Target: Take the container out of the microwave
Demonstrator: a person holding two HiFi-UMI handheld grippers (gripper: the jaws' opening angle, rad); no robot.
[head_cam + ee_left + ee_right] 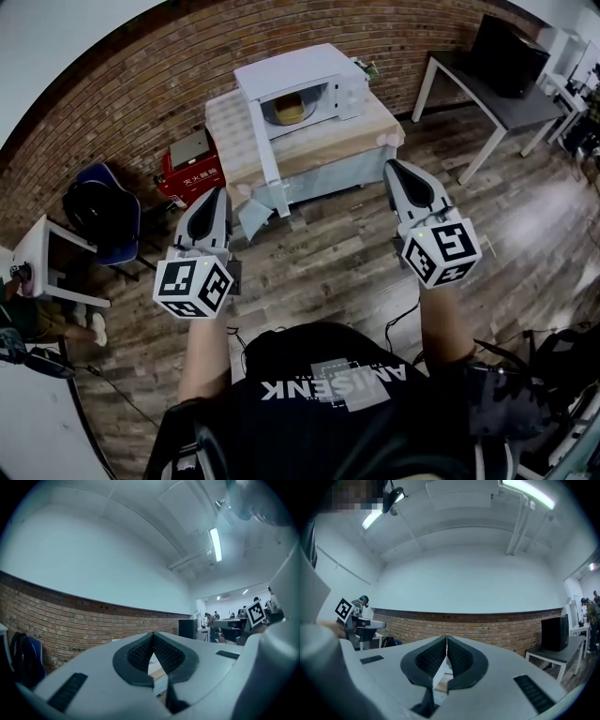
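Nearest the camera, a person (328, 403) in a black shirt holds both tools out level over the wooden floor (328, 262). The left gripper (217, 193) has its fingers (138, 652) pressed together at the tips with nothing between them, and the right gripper (394, 165) likewise has its fingers (429, 657) closed tip to tip on nothing. Both stand well short of the counter (375, 127), which carries a white microwave (347, 89) with its door (263, 141) swung wide open. The container (289, 108), seemingly a round yellowish one, sits inside the microwave's cavity, untouched. A red case (192, 173) stands on the floor left of the counter, and a brick wall (141, 84) runs behind everything.
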